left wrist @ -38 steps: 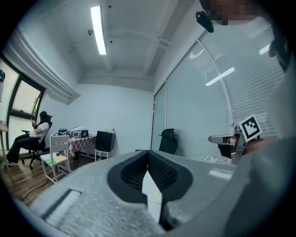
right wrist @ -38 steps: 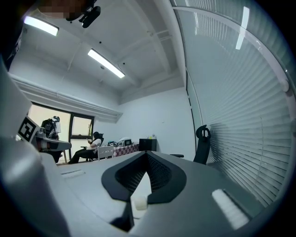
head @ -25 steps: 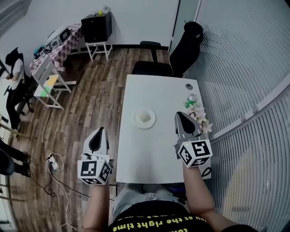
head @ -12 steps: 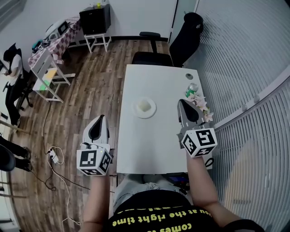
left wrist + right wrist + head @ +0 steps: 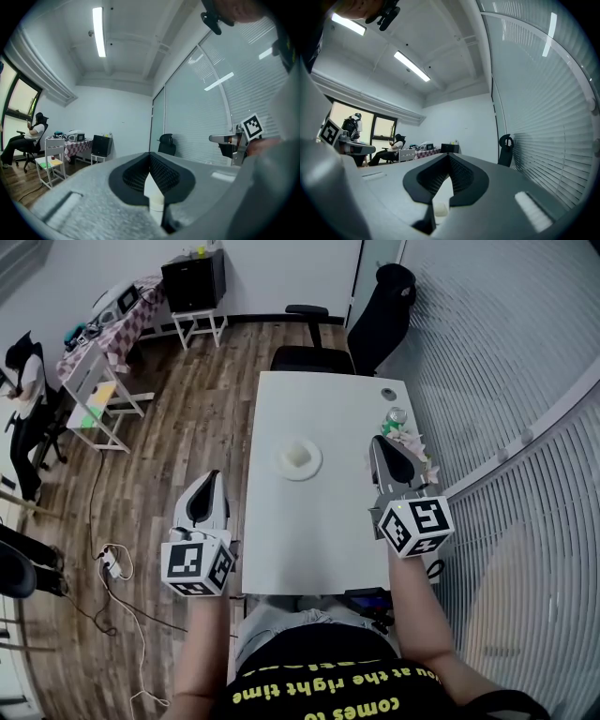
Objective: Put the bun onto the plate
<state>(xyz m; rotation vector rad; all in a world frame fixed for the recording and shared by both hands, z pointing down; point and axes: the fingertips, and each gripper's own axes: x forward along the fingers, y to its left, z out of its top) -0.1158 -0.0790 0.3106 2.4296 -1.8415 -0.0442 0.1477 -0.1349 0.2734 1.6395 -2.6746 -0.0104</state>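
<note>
The bun (image 5: 299, 455) sits on the plate (image 5: 282, 464) mid-worktop (image 5: 319, 540), unobstructed. Flowers (image 5: 413, 442) and a can (image 5: 397, 415) stand just beside the right gripper (image 5: 379, 441); the left gripper (image 5: 212, 478) hangs off the worktop's edge. Both grippers' fingers are closed and empty. Everything lies as before.

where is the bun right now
In the head view the bun sits on the white plate near the middle of the white table, left of the right gripper and the flowers at the table's right edge.
</note>
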